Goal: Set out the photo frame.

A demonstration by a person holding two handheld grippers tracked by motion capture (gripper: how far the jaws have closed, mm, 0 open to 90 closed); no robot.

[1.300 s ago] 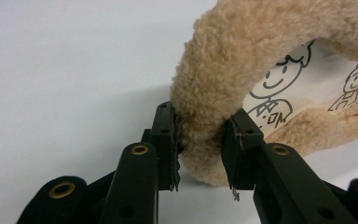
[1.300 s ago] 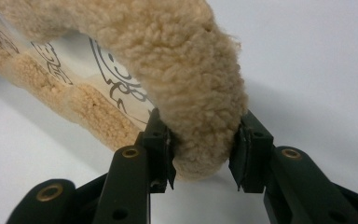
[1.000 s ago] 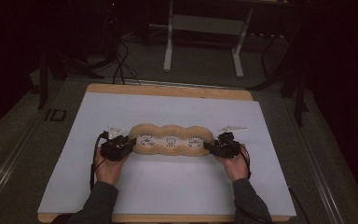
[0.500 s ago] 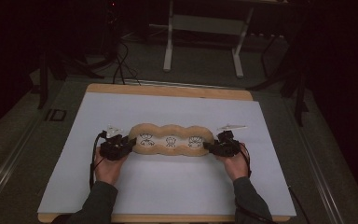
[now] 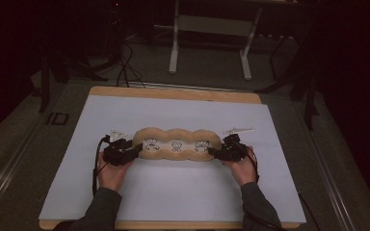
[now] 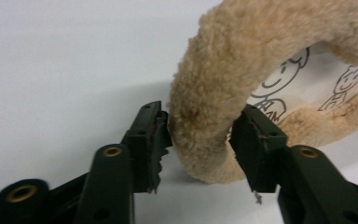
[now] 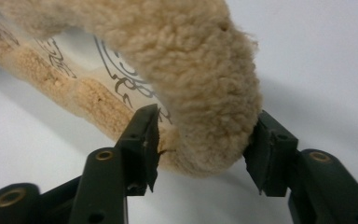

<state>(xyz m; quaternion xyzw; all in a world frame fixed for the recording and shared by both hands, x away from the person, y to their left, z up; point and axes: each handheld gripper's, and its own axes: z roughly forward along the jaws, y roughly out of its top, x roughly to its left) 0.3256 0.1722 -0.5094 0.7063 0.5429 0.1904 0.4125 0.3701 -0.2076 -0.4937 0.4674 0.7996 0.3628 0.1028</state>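
A tan fleece cushion [image 5: 176, 144] with three lobes and a white middle printed with cartoon figures lies flat on the white sheet [image 5: 173, 192]. My left gripper [image 5: 134, 150] sits at its left end and my right gripper [image 5: 214, 151] at its right end. In the left gripper view the fleece rim [image 6: 223, 60] stands between the jaws of the left gripper [image 6: 200, 135]. These jaws have just been opening and no longer squeeze the rim. In the right gripper view the rim [image 7: 191, 51] lies loosely inside the right gripper [image 7: 205, 126], which has also just been opening.
The white sheet covers a wooden tabletop [image 5: 173, 93]. Behind the table, a metal stand [image 5: 173, 48] and cables [image 5: 123, 62] sit on the dark floor. Bare sheet lies in front of and beyond the cushion.
Both hands stay at the cushion's ends. The jaws of both grippers look spread a little wider than before. The cushion lies in the same place.
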